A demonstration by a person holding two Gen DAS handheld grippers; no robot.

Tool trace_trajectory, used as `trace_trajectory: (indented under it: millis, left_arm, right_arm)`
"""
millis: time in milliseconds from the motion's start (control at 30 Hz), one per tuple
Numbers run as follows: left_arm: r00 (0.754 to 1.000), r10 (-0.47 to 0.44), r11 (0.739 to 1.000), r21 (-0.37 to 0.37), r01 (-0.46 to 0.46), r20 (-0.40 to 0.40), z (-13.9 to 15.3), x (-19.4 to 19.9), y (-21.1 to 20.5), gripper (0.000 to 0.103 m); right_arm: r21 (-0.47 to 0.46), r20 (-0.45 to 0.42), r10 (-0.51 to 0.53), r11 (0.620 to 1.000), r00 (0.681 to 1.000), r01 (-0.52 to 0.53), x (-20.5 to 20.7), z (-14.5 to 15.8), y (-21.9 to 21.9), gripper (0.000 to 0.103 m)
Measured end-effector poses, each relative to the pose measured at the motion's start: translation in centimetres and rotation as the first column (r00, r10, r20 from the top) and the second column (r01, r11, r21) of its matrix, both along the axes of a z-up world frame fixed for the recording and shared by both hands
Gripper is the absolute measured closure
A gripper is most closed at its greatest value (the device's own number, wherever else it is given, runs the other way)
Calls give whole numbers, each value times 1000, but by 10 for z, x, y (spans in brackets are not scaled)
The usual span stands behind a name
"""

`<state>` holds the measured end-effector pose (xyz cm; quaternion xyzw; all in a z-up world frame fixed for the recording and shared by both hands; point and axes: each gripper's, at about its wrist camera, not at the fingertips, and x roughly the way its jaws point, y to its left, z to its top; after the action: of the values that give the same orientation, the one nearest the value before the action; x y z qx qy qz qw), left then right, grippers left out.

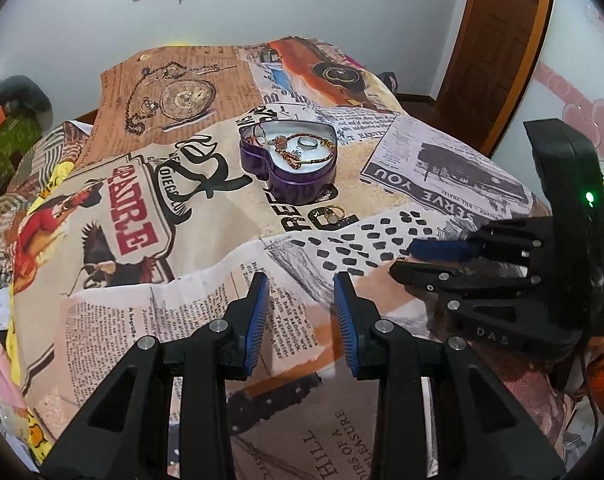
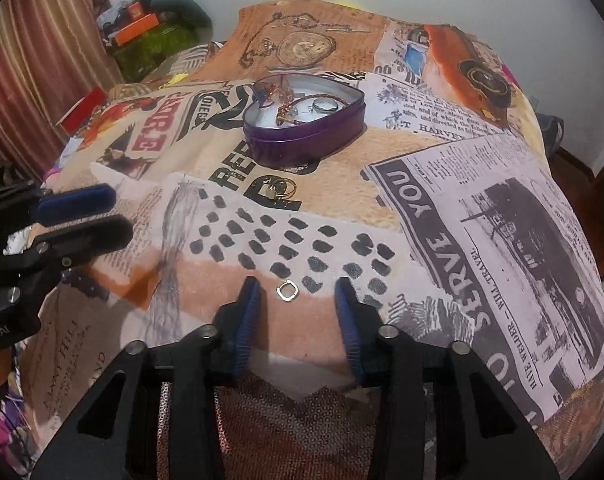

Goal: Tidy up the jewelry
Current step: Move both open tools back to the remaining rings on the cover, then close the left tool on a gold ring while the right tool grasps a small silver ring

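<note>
A purple heart tin [image 2: 304,124] sits open in the upper middle of the picture. Inside lie a beaded bracelet [image 2: 302,106] and a silver ring [image 2: 324,105]. Two gold rings [image 2: 280,191] lie together just below the tin. A small silver ring [image 2: 287,292] lies flat lower down, well apart.

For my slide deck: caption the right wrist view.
Right claw open over a small silver ring on the printed cloth, heart-shaped purple tin of jewelry beyond.
</note>
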<state>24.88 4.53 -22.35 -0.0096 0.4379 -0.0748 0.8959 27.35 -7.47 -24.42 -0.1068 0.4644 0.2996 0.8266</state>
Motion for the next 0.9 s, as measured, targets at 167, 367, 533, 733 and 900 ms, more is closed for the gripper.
trace_trajectory:
  millis: [167, 367, 533, 733, 900]
  left_arm:
    - [1000, 11, 999, -31, -11, -16, -5, 6, 1, 70]
    - [1000, -6, 999, -37, 5, -30, -6, 11, -5, 70]
    - [999, -32, 999, -31, 31, -26, -3, 19, -15, 70]
    - [997, -58, 997, -51, 55, -57, -12, 43, -26, 70]
    - [995, -56, 998, -32, 53, -85, -26, 68, -34, 70]
  right_arm:
    - [-5, 10, 48, 999, 999, -48, -5, -1, 7, 93]
    - [8, 8, 36, 999, 999, -36, -3, -1, 3, 94]
    - [40, 21, -25, 999, 999, 24, 3, 8, -13, 94]
    - [100, 47, -87, 992, 995, 82, 14, 24, -35, 94]
    - [122, 73, -105, 988, 992, 96, 21, 31, -39, 94]
